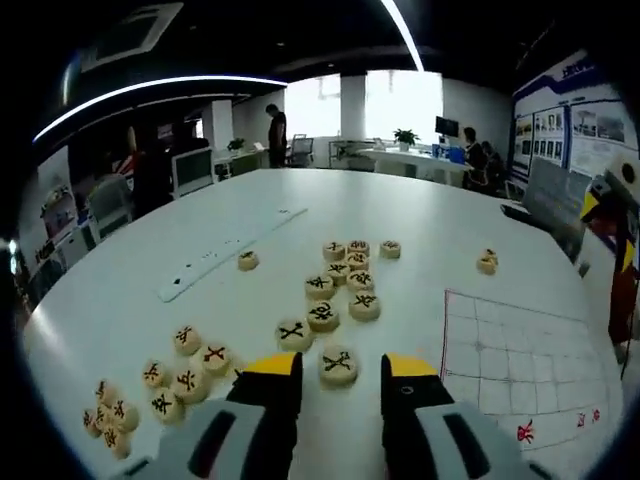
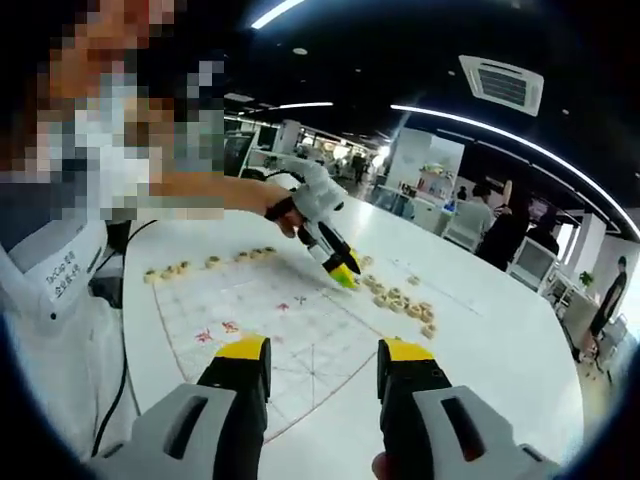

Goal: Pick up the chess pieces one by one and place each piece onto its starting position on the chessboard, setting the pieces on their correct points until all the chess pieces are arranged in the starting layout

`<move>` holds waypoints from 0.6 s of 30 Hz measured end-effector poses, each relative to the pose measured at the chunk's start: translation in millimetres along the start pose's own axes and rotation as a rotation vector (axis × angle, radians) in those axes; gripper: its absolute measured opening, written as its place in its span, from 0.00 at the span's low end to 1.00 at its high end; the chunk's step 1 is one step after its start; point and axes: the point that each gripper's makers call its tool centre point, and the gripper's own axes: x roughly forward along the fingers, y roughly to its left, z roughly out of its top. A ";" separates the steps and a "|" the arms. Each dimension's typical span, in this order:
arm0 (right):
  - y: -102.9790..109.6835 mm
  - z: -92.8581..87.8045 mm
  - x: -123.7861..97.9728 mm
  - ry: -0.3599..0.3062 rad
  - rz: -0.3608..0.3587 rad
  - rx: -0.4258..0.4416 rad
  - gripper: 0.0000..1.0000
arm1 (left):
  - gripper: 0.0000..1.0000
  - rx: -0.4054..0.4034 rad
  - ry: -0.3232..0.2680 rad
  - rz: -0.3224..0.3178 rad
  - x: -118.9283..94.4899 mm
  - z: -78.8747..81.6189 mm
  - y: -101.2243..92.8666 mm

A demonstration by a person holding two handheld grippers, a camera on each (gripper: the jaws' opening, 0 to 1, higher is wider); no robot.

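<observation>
Left gripper view: low over white table (image 1: 300, 215), looking forward along own jaws, scattered chess pieces (image 1: 338, 365) close ahead, chessboard (image 1: 520, 365) corner at right, office beyond. Right gripper view: higher, farther back, looking across chessboard (image 2: 270, 320) toward person's side; left gripper (image 2: 345, 272) enters from left, tilted down. Shared: board, table, piece cluster (image 2: 400, 300) past board's far edge.

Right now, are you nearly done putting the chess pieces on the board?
No, barely started. A few pieces line the chessboard at its far edge. The left gripper is open around one black-marked piece, not yet lifted. The right gripper is open and empty. Many loose pieces remain on the table.
</observation>
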 end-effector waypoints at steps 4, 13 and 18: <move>-1.2 -1.4 -1.2 0.001 -0.004 0.004 0.43 | 0.21 -0.028 0.001 0.012 4.7 -2.6 1.3; -1.4 -4.5 0.2 0.007 0.000 0.004 0.43 | 0.20 -0.017 -0.026 0.030 -18.5 4.9 -2.6; 0.2 -2.1 0.3 0.005 0.000 -0.001 0.43 | 0.20 -0.010 -0.036 0.028 -43.6 -0.8 -10.2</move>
